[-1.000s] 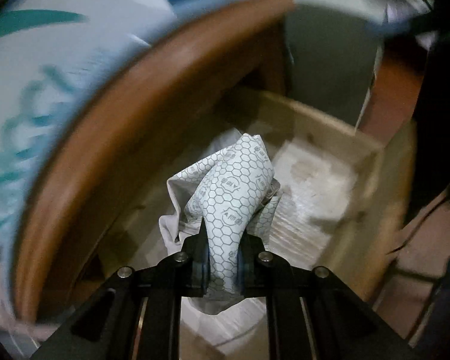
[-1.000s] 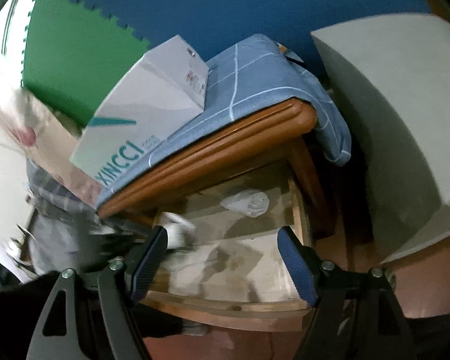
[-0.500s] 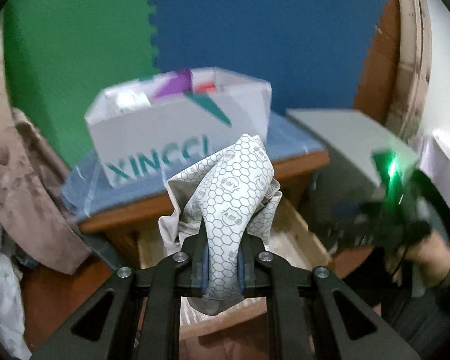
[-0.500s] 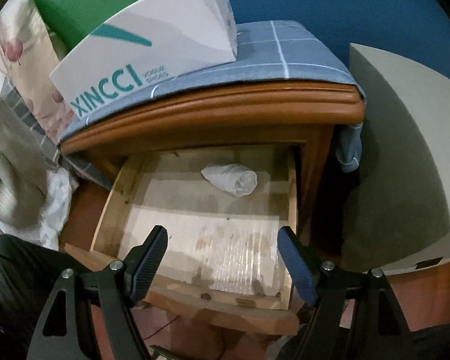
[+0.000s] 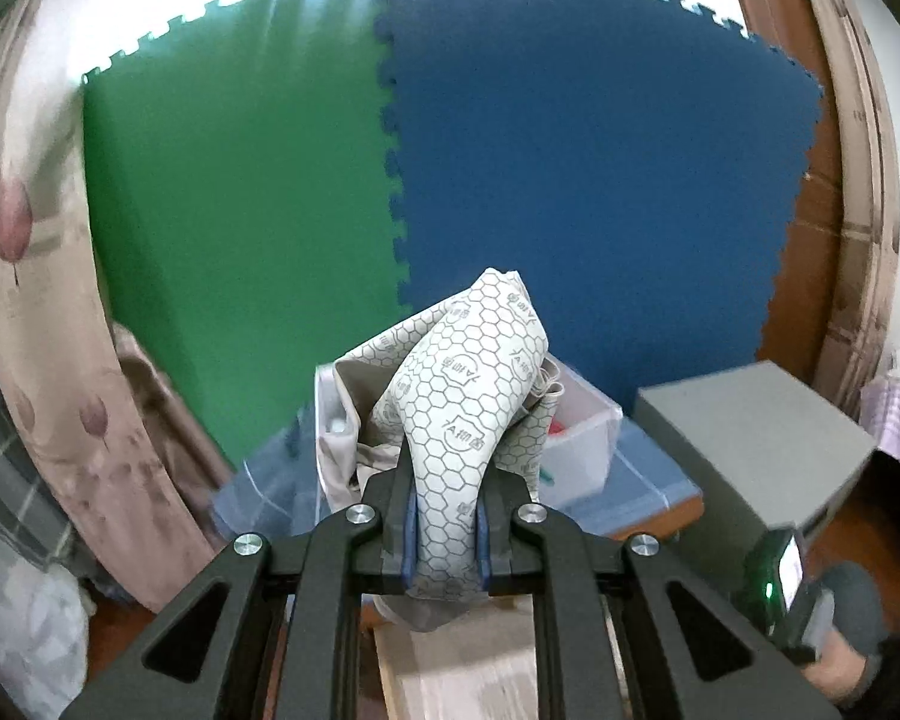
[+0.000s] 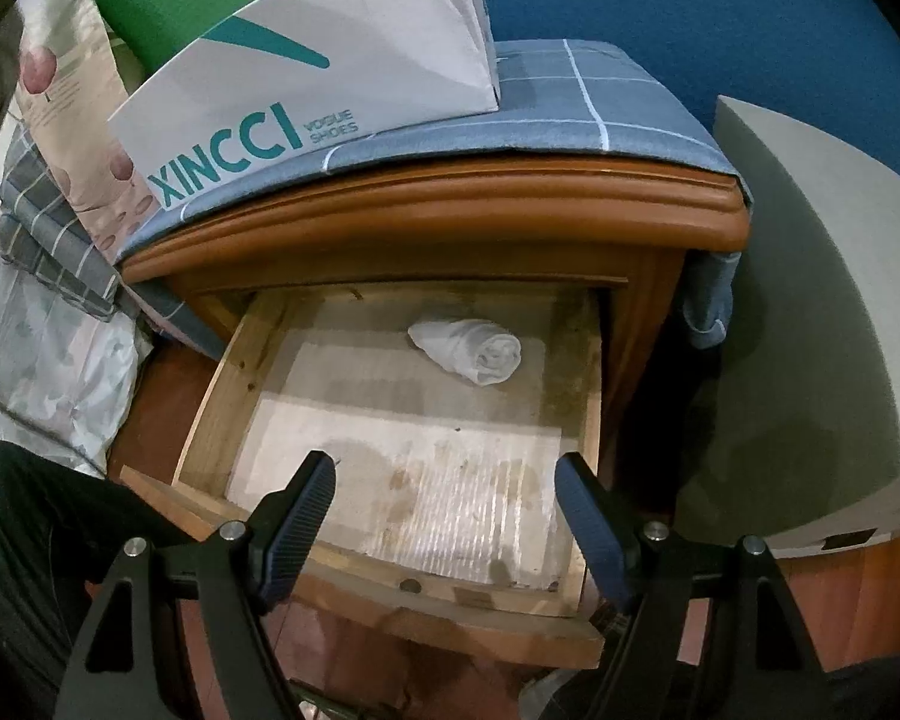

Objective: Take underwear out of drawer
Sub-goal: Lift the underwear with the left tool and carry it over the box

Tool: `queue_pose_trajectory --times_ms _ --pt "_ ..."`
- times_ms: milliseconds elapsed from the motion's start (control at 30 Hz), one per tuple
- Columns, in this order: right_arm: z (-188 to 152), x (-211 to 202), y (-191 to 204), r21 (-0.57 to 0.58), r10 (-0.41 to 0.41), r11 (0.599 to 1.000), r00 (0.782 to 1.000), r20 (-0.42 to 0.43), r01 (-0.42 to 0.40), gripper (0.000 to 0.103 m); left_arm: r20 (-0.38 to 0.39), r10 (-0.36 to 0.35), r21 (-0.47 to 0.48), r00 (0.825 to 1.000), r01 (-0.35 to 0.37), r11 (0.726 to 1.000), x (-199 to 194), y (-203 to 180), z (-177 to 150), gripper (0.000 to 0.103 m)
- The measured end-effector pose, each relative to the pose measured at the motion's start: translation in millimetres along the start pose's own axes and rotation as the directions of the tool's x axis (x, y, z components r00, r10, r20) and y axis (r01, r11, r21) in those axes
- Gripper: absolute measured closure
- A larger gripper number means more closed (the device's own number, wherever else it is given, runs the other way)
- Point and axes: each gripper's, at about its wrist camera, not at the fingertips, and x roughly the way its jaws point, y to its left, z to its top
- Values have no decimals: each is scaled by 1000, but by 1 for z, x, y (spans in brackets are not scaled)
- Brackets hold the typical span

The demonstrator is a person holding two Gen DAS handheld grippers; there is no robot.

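Note:
My left gripper [image 5: 444, 531] is shut on a pale piece of underwear [image 5: 474, 384] printed with grey hexagons, held high in front of the green and blue wall mats, above the nightstand. In the right wrist view the wooden drawer [image 6: 222, 384] stands pulled out of the nightstand [image 6: 450, 204]. A rolled white piece of underwear [image 6: 471, 348] lies at the drawer's back, right of centre. My right gripper [image 6: 447, 507] hangs open above the drawer's front part, with nothing between its fingers.
A white shoe box [image 6: 306, 72] sits on the blue checked cloth [image 6: 618, 114] covering the nightstand top. A grey box [image 6: 822, 300] stands to the right. Curtain and folded bedding [image 6: 48, 252] crowd the left. A person's dark trouser leg [image 6: 24, 534] is at lower left.
My left gripper has lifted the hexagon-print underwear out of the drawer and up above the nightstand. My right gripper shifted to face the open drawer squarely, then held still.

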Motion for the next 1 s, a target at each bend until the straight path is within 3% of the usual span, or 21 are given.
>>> queue_pose_trajectory --times_ms 267,433,700,1000 --pt "-2 -1 -1 -2 12 1000 1000 -2 -12 25 7 16 -71 1000 -16 997 29 11 50 90" --pt "-2 -1 -2 6 21 1000 1000 -1 -21 25 -36 21 -98 999 -24 995 61 13 65 90" --pt "-3 1 1 -6 32 999 999 -10 -32 25 -129 77 -84 989 -88 993 118 15 71 90" --pt "-3 5 -1 3 48 999 999 -20 -48 25 -230 168 -53 959 -184 981 174 18 53 90"
